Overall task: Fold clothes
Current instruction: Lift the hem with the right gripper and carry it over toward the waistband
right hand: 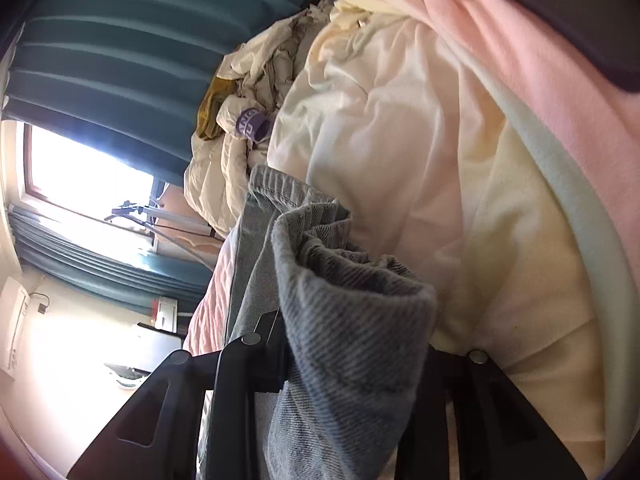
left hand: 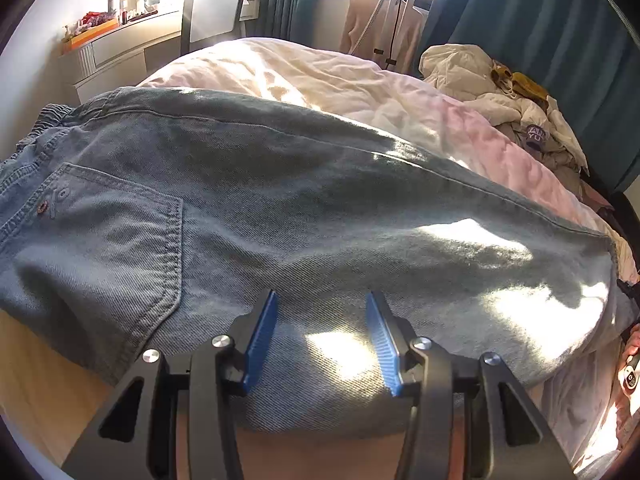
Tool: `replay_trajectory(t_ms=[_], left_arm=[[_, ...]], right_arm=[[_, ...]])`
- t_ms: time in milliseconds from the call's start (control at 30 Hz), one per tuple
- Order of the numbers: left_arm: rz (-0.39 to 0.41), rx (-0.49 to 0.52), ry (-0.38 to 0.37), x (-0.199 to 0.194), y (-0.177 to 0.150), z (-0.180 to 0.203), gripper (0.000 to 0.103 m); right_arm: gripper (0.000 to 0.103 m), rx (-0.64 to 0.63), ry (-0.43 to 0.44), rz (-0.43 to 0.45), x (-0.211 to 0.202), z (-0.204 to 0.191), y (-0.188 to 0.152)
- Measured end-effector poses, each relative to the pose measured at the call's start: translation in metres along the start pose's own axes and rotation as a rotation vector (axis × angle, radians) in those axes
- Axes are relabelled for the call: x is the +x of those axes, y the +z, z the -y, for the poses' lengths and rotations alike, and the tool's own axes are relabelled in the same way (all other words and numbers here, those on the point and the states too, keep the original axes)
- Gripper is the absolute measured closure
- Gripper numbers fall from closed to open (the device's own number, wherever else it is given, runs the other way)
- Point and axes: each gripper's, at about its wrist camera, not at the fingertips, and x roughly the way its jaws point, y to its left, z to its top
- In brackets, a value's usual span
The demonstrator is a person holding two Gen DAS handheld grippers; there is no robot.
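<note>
The jeans (left hand: pixel 304 216) lie flat on the bed, across the near edge of a pink and cream duvet (left hand: pixel 320 76), with the waistband at the left side and one back pocket (left hand: pixel 108 232) facing up. Strong sunlight makes bright patches on the denim and on the bedding. The left gripper (left hand: pixel 322 332) is just above the lower edge of the jeans; its two blue pads (left hand: pixel 262 340) stand wide apart and nothing is between them. The right gripper (right hand: pixel 352 364) is turned on its side, so the room looks rotated in its view. A thick bunch of the denim, with the hem (right hand: pixel 272 188) of a leg, fills the space between its black fingers, and it seems to pinch this cloth, although the fingertips themselves are hidden under the fabric. Behind the jeans, at the far right of the bed, there is a pile of cream clothes (left hand: pixel 508 92) with a purple patch and something mustard yellow on it. Further back are dark teal curtains (left hand: pixel 532 12), a peach garment (left hand: pixel 384 28) hanging on a stand near the window, a white chair (left hand: pixel 216 4), and a long desk (left hand: pixel 116 44) with small things on it.
</note>
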Motion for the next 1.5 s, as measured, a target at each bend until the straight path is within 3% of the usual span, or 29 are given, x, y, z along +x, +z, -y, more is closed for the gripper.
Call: replay_trajectory(t_ms=[100, 500, 767, 1000, 1100, 1300, 1500], left_arm=[[0.002, 0.013, 0.01, 0.0, 0.0, 0.003, 0.056], [-0.015, 0.021, -0.017, 0.003, 0.004, -0.001, 0.056], [0.035, -0.068, -0.078, -0.017, 0.01, -0.021, 0.056], [0.098, -0.178, -0.109, -0.039, 0.011, -0.048, 0.056], [0.107, -0.222, -0.122, -0.042, 0.012, -0.059, 0.056], [0.118, -0.271, -0.15, -0.041, 0.013, -0.068, 0.056], [0.139, -0.26, -0.162, -0.043, 0.014, -0.065, 0.056]], right_arm=[[0.088, -0.136, -0.049, 0.04, -0.007, -0.024, -0.001], [0.091, -0.403, -0.035, 0.234, -0.07, -0.131, -0.025], [0.091, -0.68, -0.03, 0.335, -0.105, -0.24, -0.076], [0.091, -0.996, -0.028, 0.393, -0.099, -0.321, -0.169], [0.091, -1.145, -0.05, 0.397, -0.081, -0.336, -0.22], [0.091, -1.363, -0.095, 0.335, -0.033, -0.326, -0.315], [0.092, -1.507, -0.116, 0.157, 0.026, -0.285, -0.389]])
